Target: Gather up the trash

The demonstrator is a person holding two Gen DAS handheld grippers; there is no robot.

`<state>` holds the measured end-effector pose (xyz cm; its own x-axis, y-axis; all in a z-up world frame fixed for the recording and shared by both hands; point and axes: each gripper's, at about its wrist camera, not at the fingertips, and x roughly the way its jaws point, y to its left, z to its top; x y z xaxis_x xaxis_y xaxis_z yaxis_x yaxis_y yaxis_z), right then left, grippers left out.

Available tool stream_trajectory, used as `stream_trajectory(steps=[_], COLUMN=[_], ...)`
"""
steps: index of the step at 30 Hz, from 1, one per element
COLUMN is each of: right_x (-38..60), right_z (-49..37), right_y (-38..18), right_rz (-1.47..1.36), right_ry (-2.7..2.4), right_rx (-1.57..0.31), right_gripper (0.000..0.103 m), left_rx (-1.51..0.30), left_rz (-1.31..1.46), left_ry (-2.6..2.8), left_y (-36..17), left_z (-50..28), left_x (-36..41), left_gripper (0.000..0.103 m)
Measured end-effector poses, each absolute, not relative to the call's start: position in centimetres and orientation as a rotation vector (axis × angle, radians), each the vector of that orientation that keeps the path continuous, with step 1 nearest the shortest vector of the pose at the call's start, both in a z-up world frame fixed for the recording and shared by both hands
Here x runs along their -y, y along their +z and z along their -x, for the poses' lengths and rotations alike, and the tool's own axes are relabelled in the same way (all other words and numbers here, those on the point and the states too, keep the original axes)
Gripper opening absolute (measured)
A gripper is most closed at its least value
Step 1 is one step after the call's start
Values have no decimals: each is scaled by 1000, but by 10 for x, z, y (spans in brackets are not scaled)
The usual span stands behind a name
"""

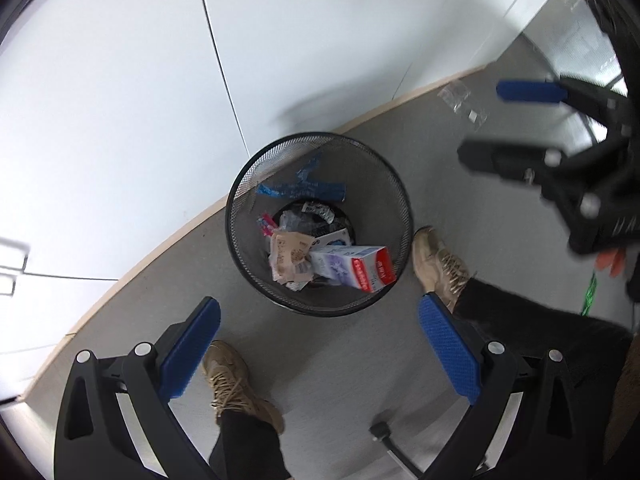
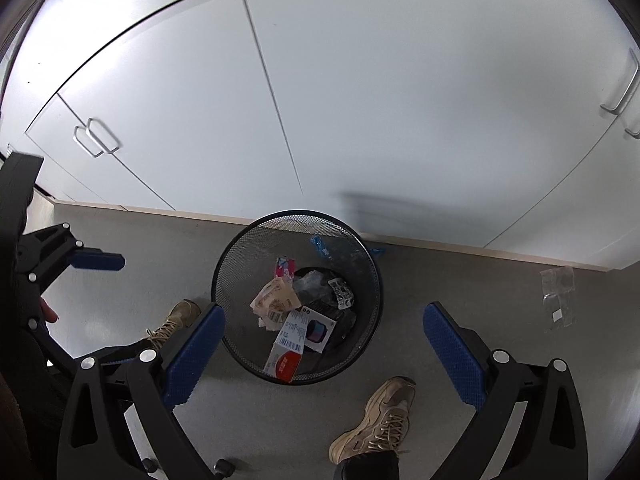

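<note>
From the left wrist view, the left gripper (image 1: 320,354) hangs above the wire mesh wastebasket (image 1: 319,224), with its jaws spread wide and nothing between them. The basket stands on the grey floor (image 1: 460,208), close to the wooden skirting of the white cabinets (image 1: 140,100). Inside it lie a red and white carton (image 1: 354,266), crumpled receipts (image 1: 289,258) and a blue plastic strip (image 1: 302,189). The only loose trash I can see is a clear plastic wrapper (image 1: 462,100), on the floor near the skirting and well apart from these jaws. The right gripper (image 1: 500,126) is nearer to it, also open.

From the right wrist view, the right gripper (image 2: 324,354) is over the floor with the wastebasket (image 2: 298,296) between and just beyond its wide, empty jaws. The plastic wrapper (image 2: 558,296) lies to the right, outside the right jaw and near the skirting.

I judge the step in hand is to reach for this wrapper with the right gripper. To do it well, turn the gripper to the right until the wrapper sits between the pads, then come down low. The film is thin and flat, so one finger should slide under an edge or a raised fold before closing. Closing from above will probably only press it on the floor. The person's shoe (image 2: 380,420) is near, so keep clear of it.
</note>
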<state>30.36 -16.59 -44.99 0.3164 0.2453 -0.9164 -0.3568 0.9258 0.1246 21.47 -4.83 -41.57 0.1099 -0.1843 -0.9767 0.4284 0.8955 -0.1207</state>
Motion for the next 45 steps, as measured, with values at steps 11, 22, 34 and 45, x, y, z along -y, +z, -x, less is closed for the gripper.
stream_trajectory(steps=[11, 22, 34, 45], right_x=[164, 164, 166, 165], right_z=[-296, -292, -292, -292], right_y=[-451, -450, -452, -452], right_rz=[141, 143, 139, 139], right_ry=[376, 383, 376, 376], right_rx=[-1170, -1175, -1188, -1189], right_gripper=[100, 100, 100, 100], left_rx=[-1344, -1354, -1347, -1347], left_rz=[-288, -296, -300, -312], left_ry=[-477, -481, -483, -487], left_y=[-408, -417, -415, -417], left_z=[-200, -198, -198, -197], left_x=[58, 58, 58, 60], left_gripper=[99, 99, 99, 99])
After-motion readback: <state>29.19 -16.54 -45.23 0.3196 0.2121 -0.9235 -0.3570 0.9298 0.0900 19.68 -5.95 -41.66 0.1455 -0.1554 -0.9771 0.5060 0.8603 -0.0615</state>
